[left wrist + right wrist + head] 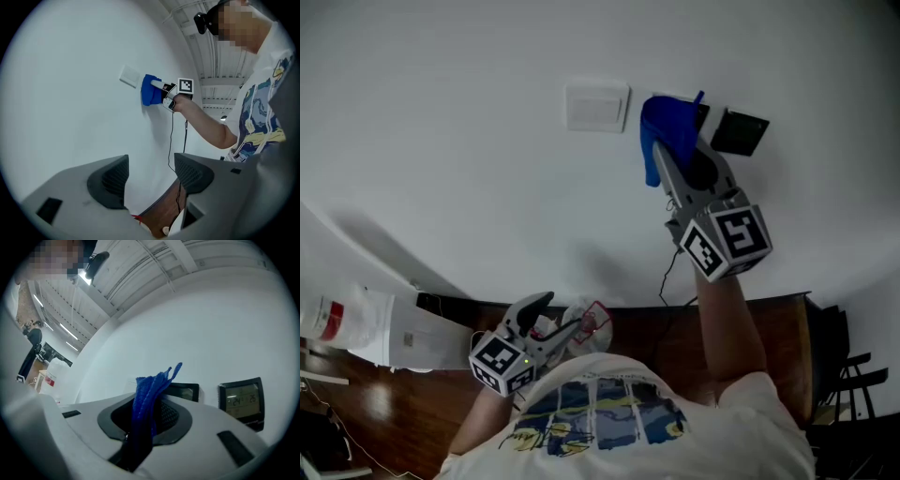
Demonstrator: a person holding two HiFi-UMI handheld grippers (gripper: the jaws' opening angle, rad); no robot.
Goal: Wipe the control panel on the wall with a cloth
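Two tongs are in play, and one is idle. Down near the bottom edge of the white wall point(431, 122), the left tongs point(151, 176) are released, jaws apart with only bare wall showing between them. Higher up, well clear of that edge, sits a white rectangular switch plate point(597, 105) with nothing touching it.

Just right of it, the right tongs point(149, 416) are clenched on a blue knitted cloth point(151, 383). They pinch it so that a bunched tuft sticks out past the jaw tips toward the wall. Directly behind that tuft is a small dark rectangular control panel point(186, 391). The head view shows the cloth overlapping the panel's left part, but I cannot tell whether the fabric is actually pressing on it. Further right, apart from the first, is a second dark panel with lit digits point(242, 399).

The cloth looks light, soft and floppy, so it should mould to the panel faces and edges without scratching. Because it is limp, only the part close to the jaws will carry pressure, and a short grip like this one seems right. The panels are probably thin plastic with screens, so light strokes would be prudent. Wiping appears to be at or near its start.
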